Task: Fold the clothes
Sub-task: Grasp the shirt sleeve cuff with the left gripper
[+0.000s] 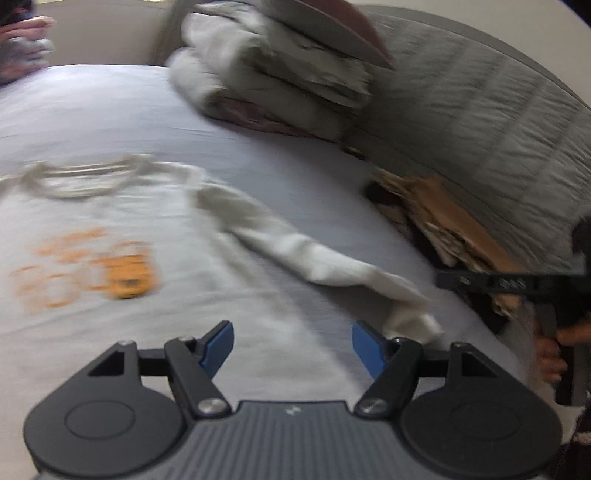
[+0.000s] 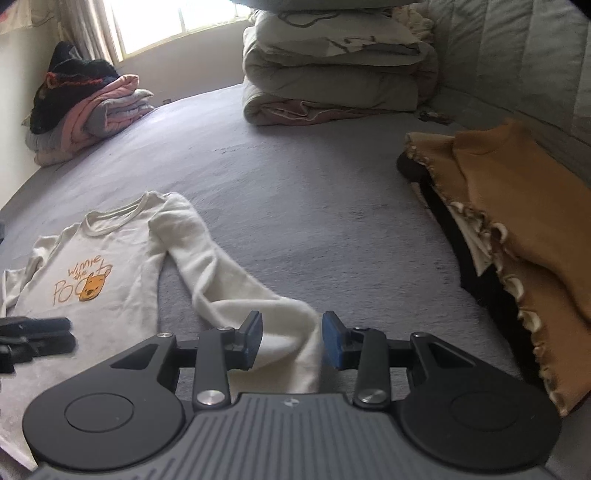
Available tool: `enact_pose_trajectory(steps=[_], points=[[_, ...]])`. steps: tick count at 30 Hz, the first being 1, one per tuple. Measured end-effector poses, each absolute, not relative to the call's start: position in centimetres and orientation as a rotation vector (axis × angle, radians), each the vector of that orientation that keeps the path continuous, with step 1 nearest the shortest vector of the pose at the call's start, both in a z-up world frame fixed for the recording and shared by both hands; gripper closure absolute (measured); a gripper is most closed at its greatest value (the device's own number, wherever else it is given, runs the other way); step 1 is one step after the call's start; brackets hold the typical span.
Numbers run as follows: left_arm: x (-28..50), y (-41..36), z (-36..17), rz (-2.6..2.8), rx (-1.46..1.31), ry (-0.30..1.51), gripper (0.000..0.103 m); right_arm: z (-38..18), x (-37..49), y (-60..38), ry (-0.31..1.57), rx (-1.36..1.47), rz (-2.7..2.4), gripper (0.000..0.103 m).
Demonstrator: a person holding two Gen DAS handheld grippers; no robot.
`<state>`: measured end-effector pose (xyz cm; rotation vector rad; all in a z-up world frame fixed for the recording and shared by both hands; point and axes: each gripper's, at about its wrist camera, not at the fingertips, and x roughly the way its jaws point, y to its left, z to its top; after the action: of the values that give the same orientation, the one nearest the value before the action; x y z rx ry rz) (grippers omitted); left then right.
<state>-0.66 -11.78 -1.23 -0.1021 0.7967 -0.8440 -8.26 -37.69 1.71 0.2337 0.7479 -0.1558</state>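
Note:
A white long-sleeved shirt (image 2: pixel 110 258) with an orange bear print lies face up on the grey bed (image 2: pixel 314 184). One sleeve (image 2: pixel 229 280) runs out to the right, and its cuff end lies between the blue pads of my right gripper (image 2: pixel 291 338). The jaws stand partly apart and the cloth looks loose, not pinched. The left wrist view is blurred: my left gripper (image 1: pixel 293 345) is open over the shirt's (image 1: pixel 110 240) lower body with nothing between its pads. The right gripper (image 1: pixel 443 282), in a hand, is at the sleeve's (image 1: pixel 332 266) tip. The left gripper (image 2: pixel 55 332) shows dark over the shirt's hem.
A stack of folded bedding (image 2: pixel 332 66) stands at the back. A pile of pink and dark clothes (image 2: pixel 85 103) sits at the back left under a window (image 2: pixel 177 22). A brown ruffled garment (image 2: pixel 517 206) lies on dark clothes at the right, against a grey padded backrest (image 2: pixel 517 55).

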Motion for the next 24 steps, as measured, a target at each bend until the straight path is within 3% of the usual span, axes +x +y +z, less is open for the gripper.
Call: enact_pose_trajectory(steps=[12,14,15,16,17,24], points=[[-0.5,-22.2,-4.7,-0.959,-0.024,0.869,0.045,0.9,-10.7,-38.6,0.726,0.074,0.001,0.065],[-0.1,-22.4,-4.7,-0.966,-0.041,0.882,0.053,0.7,-11.1,-38.7,0.726,0.047,0.036,0.065],[0.1,-22.5,-4.8,-0.969,-0.05,0.888,0.064,0.7,-11.3,-38.6,0.726,0.033,0.051,0.065],[0.2,-22.6,-4.8,-0.98,-0.06,0.902,0.089,0.5,-11.4,-38.5,0.726,0.018,0.068,0.065],[0.5,-22.6,-4.8,-0.997,-0.083,0.927,0.1,0.4,-11.5,-38.3,0.727,0.006,0.086,0.065],[1.2,-21.8,-2.9,-1.017,-0.273,1.001,0.101,0.4,-12.3,-35.9,0.694,-0.106,0.224,0.065]])
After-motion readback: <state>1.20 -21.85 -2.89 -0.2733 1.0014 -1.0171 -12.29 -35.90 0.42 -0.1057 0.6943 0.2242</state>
